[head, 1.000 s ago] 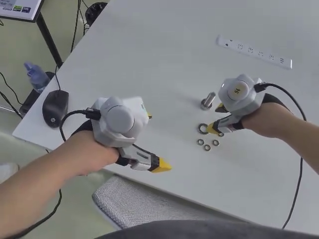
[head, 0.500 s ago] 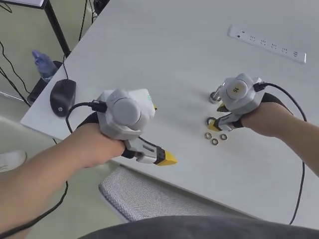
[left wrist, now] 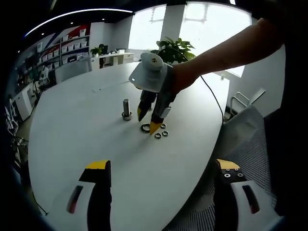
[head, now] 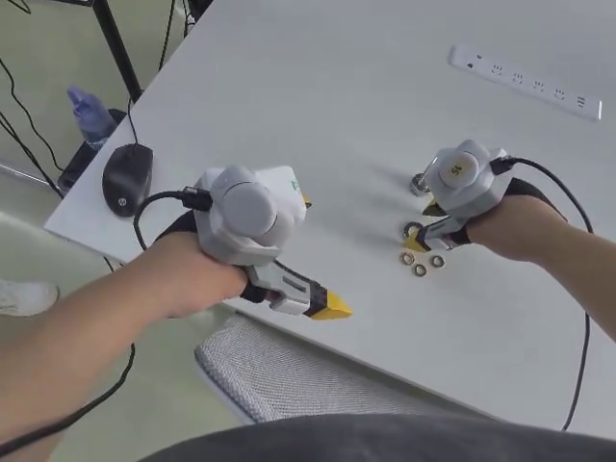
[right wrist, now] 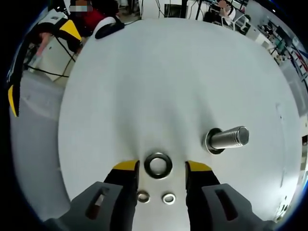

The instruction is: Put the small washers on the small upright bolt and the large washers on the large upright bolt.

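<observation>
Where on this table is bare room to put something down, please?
Free: the wide white tabletop between the black computer mouse and the long white power strip. Crowded: near the right gripper, where the upright steel bolt, one large steel washer and three small steel washers sit close together.

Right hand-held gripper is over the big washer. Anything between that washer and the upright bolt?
Nothing visible does. The big washer lies between the open jaws of the right hand-held gripper, and the table between it and the upright bolt is bare. The small washers sit off that path.
</observation>
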### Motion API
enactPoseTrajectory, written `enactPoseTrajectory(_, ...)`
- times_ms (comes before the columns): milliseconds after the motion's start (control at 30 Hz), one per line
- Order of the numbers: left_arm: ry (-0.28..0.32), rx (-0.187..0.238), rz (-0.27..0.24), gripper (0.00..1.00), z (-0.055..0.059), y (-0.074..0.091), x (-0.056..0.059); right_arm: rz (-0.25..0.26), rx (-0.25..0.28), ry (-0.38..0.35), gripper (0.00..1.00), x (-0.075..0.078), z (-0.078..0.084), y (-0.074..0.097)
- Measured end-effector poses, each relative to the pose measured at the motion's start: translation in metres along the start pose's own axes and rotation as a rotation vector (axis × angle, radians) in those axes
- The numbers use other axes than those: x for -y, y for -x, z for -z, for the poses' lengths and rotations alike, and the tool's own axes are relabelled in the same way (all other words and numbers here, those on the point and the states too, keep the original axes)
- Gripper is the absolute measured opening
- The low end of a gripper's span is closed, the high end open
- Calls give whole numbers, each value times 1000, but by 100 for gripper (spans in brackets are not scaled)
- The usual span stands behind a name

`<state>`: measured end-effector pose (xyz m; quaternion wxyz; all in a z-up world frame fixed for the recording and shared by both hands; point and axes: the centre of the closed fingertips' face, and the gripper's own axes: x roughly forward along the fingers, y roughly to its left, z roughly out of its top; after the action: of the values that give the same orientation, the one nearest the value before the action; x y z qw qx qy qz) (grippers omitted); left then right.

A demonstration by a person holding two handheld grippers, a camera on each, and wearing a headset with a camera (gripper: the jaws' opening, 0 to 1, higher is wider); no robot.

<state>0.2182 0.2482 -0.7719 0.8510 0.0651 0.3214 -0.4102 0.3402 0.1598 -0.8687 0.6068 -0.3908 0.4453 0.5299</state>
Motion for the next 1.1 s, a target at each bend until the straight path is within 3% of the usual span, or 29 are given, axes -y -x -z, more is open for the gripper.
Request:
enactPoseTrajectory(233,1,2,5,86,0,0,2,3,-4,-10,37,0,1,1)
enactPoseTrajectory(700,1,-4,7,82,2,2,6,9,-96,5,26,-6,1,-2)
enactPoseTrajectory(1000,-8,-14,6,81,5,7,10,17,-141,-7,24,-7,2,0)
enactPoseTrajectory(1100,4,1,-5,80,3,12,7,15,-146,-5,22,-6,3,1)
